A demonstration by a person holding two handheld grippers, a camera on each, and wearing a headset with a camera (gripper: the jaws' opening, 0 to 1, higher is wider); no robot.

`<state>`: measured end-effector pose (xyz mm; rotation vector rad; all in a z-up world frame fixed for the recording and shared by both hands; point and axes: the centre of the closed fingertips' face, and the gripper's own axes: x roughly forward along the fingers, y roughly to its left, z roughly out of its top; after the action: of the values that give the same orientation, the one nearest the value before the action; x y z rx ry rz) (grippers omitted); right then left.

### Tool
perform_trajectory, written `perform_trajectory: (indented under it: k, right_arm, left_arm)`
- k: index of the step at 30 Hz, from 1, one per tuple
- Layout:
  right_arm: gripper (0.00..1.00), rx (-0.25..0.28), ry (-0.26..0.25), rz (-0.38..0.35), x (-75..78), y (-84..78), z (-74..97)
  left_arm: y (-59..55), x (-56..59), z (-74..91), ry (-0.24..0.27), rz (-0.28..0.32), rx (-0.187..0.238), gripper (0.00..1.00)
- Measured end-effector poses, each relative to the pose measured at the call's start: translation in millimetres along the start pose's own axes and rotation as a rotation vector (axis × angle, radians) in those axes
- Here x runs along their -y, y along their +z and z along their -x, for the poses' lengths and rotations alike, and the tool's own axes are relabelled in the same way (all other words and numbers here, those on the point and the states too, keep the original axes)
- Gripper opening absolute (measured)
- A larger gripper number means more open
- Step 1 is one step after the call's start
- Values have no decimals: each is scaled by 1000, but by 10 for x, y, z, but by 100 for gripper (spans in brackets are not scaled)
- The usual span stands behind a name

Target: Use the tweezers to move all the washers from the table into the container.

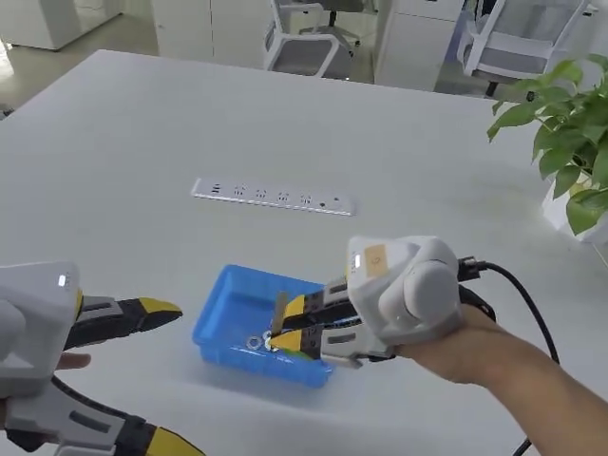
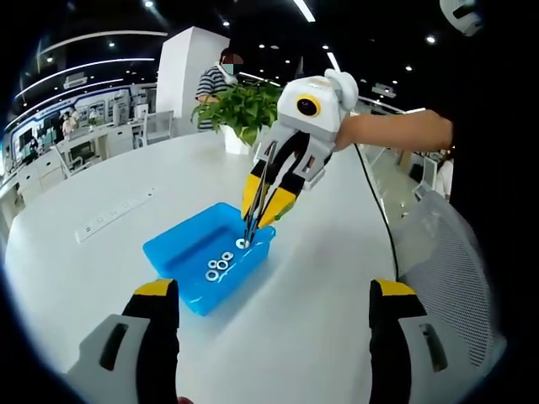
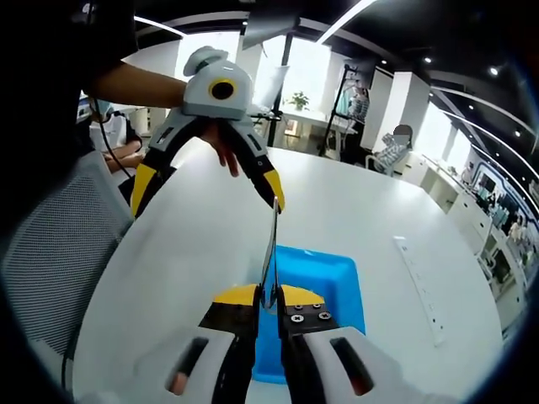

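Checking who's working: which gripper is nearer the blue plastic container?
Right. The right gripper holds metal tweezers over the blue plastic container; the left gripper hovers open beside it.

Your white table [image 1: 399,161] carries a blue container [image 1: 215,321] near you; 1 white power strip [image 1: 273,198] lies flat beyond it, well apart.

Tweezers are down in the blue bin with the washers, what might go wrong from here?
1. The tweezers have their tips close to a wall of the container. Lifting out carelessly might catch it and shift it, since the open left gripper isn't steadying it.
2. A washer lies right at the tips. It may cling and be carried back out.
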<state>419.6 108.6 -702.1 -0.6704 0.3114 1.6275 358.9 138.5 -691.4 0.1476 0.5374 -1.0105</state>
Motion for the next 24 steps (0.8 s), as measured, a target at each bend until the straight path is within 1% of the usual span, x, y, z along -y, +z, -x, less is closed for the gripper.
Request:
perform_trajectory:
  k: [6,10,21,24]
  right_arm:
    - [9,-10,-3,-10,92,-112,-56]
    - [9,-18,4,-14,114,-174,-101]
    - [9,-36,8,-27,197,-342,-194]
    - [9,-42,11,-32,211,-393,-221]
  left_arm:
    - [-31,-16,8,4,9,-10,99]
    - [-39,-26,15,8,12,-10,99]
    - [-8,-56,15,17,15,0,99]
    - [18,-75,4,19,8,7,99]
